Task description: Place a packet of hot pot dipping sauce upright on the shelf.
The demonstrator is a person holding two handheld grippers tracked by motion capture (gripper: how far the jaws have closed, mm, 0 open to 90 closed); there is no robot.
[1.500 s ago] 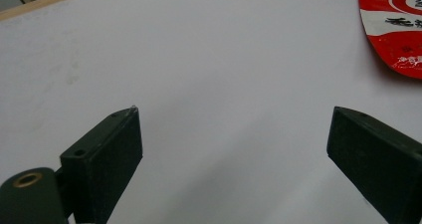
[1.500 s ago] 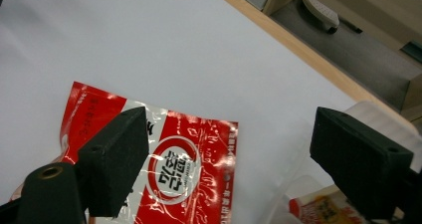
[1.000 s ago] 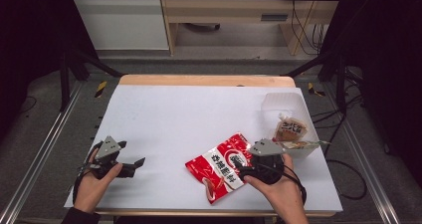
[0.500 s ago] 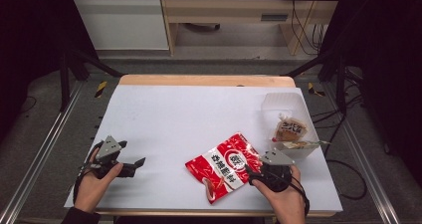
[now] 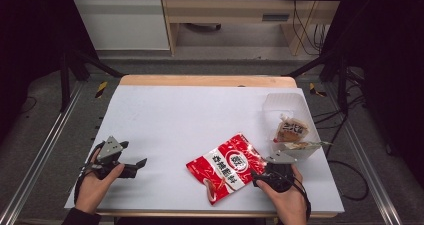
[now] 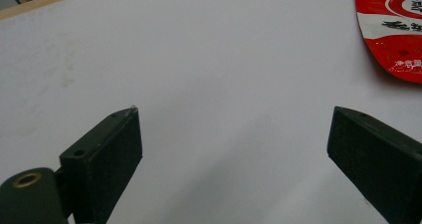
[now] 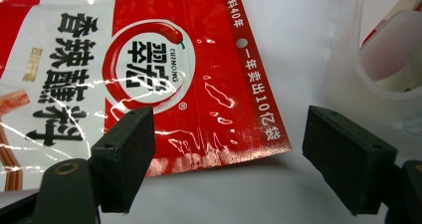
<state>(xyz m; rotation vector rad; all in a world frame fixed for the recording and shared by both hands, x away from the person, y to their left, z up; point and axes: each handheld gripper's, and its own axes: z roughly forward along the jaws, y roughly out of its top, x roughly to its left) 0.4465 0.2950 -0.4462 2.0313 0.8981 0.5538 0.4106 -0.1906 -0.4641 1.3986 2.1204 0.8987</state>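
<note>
A red and white snack packet [image 5: 227, 167] lies flat on the white table [image 5: 200, 110], toward the front right. My right gripper [image 5: 262, 173] sits low at the packet's right edge. In the right gripper view the jaws [image 7: 234, 154] stand open. They have just been closing a little. The packet's [image 7: 164, 74] near corner lies between the pads [image 7: 124, 154], which do not press on it. My left gripper [image 5: 134, 154] rests at the front left, open and empty [image 6: 234, 149], with the packet [image 6: 393, 30] farther off.
A clear plastic container [image 5: 287, 110] stands at the table's right edge, just beyond my right hand, with a small brown-labelled snack bag [image 5: 291, 131] inside. Its translucent wall [image 7: 378, 59] is close to my right jaw. A wooden strip [image 5: 205, 80] runs along the far edge.
My right gripper has sunk and shifted toward the front right, down to the packet's right edge. The left hand, the packet and the container have stayed put.
</note>
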